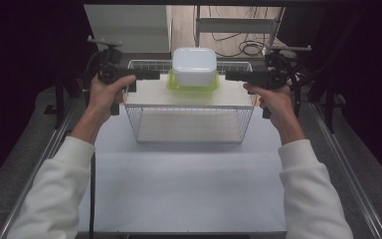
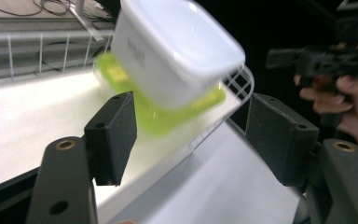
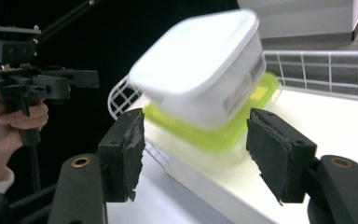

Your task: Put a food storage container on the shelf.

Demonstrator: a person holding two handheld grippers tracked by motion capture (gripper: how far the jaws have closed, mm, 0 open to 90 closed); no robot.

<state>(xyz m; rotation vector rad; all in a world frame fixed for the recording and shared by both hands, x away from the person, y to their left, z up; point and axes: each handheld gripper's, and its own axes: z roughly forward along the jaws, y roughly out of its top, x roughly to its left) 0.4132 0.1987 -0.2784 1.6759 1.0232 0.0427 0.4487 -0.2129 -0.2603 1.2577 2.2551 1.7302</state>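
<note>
Both the left gripper (image 1: 155,75) and right gripper (image 1: 229,76) stand open beside the container (image 1: 194,66), seemingly just released on the basket's (image 1: 189,130) back edge; next, withdraw clear.

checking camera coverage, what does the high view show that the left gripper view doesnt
High view alone: both white sleeves, the wire basket's front mesh, and the table in front of it.

Left gripper view alone: its own open black pads close up.

Both: the upside-down white container on its green lid, and the right gripper.
</note>
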